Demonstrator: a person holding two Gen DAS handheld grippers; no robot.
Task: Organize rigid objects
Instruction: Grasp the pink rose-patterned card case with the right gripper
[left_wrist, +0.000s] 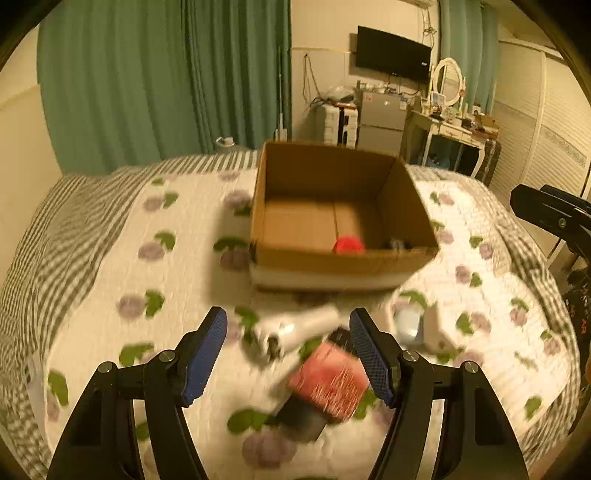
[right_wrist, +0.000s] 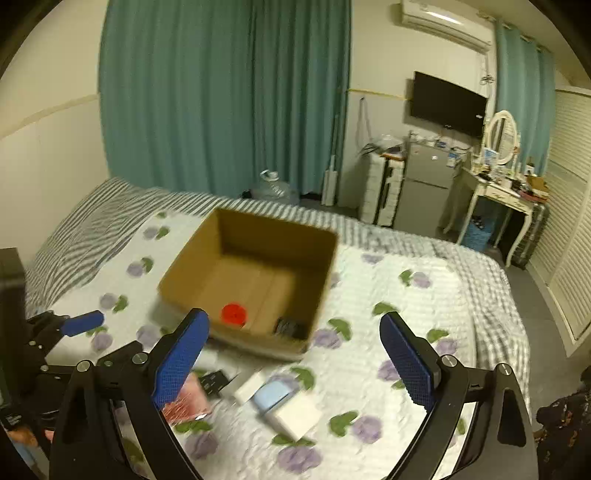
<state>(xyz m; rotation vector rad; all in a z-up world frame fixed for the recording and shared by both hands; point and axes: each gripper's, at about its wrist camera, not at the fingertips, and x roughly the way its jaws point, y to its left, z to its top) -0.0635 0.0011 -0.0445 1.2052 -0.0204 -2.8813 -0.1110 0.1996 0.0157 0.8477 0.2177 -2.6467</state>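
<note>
So the thing that matters here: the pink brush (left_wrist: 328, 384) lies on the bed (left_wrist: 110, 258) right between the fingers of the left hand-held gripper (left_wrist: 288, 354), a bit toward the 4 o'clock side of the gap. Its long axis runs roughly 1 o'clock to 7 o'clock, dark handle pointing back toward the camera. The left one is clearly the nearer; its jaws are spread wide with nothing in them.

The right hand-held gripper (right_wrist: 295, 358) is also wide open and empty, hovering above the pile, brush off at its 8 o'clock.

The brush looks like hard plastic with a bristly pink face. Next to it are a white tube-ish thing (left_wrist: 306, 325) (blurry), a pale blue case (right_wrist: 271, 397) and a white box (right_wrist: 295, 415).

The cardboard box (left_wrist: 343, 258) sits at 12 o'clock, already holding a red round thing (right_wrist: 233, 314) and something dark.
</note>
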